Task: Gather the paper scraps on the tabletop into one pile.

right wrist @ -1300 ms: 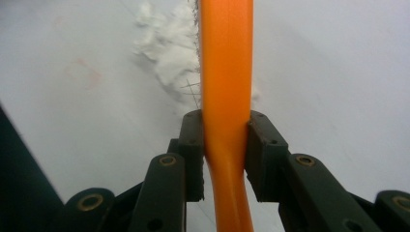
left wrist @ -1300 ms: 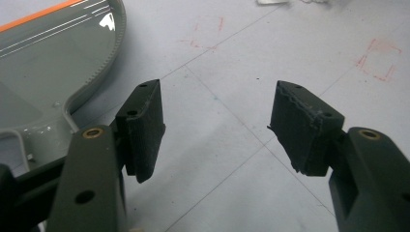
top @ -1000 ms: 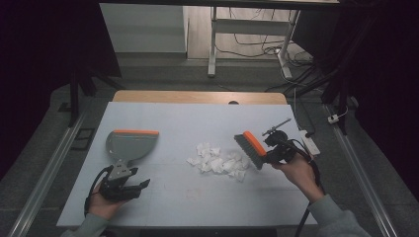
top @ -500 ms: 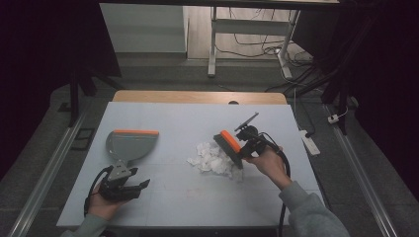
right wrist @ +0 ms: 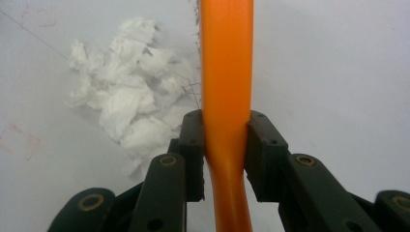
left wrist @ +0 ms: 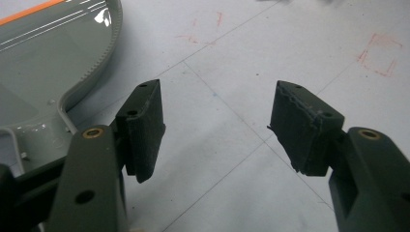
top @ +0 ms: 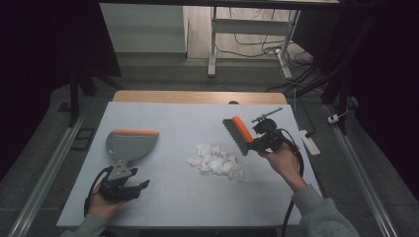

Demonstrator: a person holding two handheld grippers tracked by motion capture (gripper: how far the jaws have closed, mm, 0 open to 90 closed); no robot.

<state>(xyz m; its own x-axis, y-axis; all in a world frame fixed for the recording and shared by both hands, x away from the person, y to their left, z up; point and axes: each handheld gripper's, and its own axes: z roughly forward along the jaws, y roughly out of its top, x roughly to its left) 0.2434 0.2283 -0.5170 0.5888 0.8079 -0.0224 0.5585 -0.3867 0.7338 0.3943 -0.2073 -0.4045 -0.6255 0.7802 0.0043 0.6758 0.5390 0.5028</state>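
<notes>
Right gripper [right wrist: 226,145] was clenched on the orange handle of the brush [top: 238,134], jaws pressing it from both sides; the brush was held above the tabletop [top: 197,118], bristles facing the heap of crumpled white paper [top: 216,160], just beyond and to the right of that heap. Left gripper [left wrist: 215,123] was released, jaws spread wide with nothing between them, resting low over the tabletop at the near-left edge, well apart from the paper heap. Grey dustpan [top: 127,146] with orange lip lay flat left of the heap, its handle end just beside the left gripper.
</notes>
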